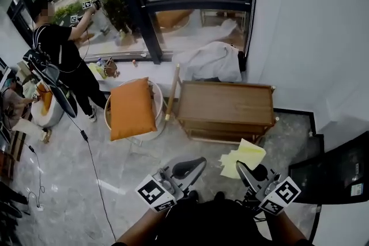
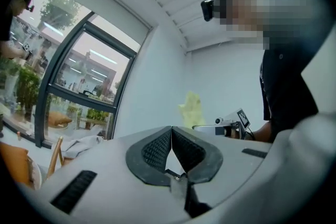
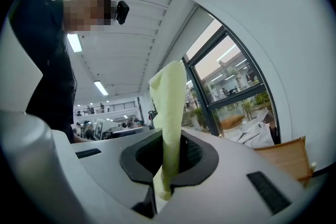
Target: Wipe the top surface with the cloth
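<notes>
A low wooden table [image 1: 225, 102] stands by the window, its top bare. My right gripper [image 1: 245, 171] is held in front of it, near my body, shut on a pale yellow cloth [image 1: 242, 157] that sticks up between the jaws. In the right gripper view the cloth [image 3: 169, 113] stands upright out of the shut pads [image 3: 193, 155]. My left gripper [image 1: 191, 167] is beside it to the left, shut with nothing in it; its pads [image 2: 157, 149] meet at the tips. The cloth [image 2: 191, 108] and right gripper [image 2: 231, 124] show in the left gripper view.
An orange cushion [image 1: 131, 108] leans in a round white chair left of the table. A wooden stick [image 1: 171, 92] stands between them. A white sheet [image 1: 212, 61] lies on the window ledge behind. Another person [image 1: 60, 60] stands at the left window. A dark case [image 1: 334, 173] sits at right.
</notes>
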{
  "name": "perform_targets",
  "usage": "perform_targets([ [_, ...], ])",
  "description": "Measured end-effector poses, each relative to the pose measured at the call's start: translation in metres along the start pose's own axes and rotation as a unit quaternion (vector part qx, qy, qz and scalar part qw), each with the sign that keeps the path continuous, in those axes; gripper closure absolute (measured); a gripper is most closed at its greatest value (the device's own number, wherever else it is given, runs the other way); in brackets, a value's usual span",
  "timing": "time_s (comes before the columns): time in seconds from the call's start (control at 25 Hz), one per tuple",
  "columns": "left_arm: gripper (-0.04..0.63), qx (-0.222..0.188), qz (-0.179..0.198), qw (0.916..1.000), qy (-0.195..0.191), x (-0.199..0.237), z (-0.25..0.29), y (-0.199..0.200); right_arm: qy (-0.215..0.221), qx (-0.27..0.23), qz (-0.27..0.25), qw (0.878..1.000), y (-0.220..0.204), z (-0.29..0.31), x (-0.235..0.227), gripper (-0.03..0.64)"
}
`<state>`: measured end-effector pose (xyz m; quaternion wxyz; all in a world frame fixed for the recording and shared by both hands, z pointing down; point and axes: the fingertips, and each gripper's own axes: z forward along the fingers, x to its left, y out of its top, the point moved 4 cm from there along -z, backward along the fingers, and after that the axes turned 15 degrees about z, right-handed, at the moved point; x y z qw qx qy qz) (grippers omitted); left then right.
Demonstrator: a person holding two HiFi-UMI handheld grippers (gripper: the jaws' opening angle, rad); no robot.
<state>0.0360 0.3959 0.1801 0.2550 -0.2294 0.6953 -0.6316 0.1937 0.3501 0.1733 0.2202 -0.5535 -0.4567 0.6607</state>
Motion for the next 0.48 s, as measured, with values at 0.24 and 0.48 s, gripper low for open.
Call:
perform_targets([
  [0.24, 0.584, -0.052, -0.013, 0.998, 0.033, 0.026, -0.054, 0.005, -0.025, 0.01, -0.047, 0.999, -0.01, 0.025, 0.023, 0.586],
  [0.48, 0.584, -0.062, 0.006, 0.9978, 0.022, 0.036, -0.081, 0.026, -0.023, 0.009, -0.036, 0.999, -0.018, 0.054, 0.042, 0.584],
])
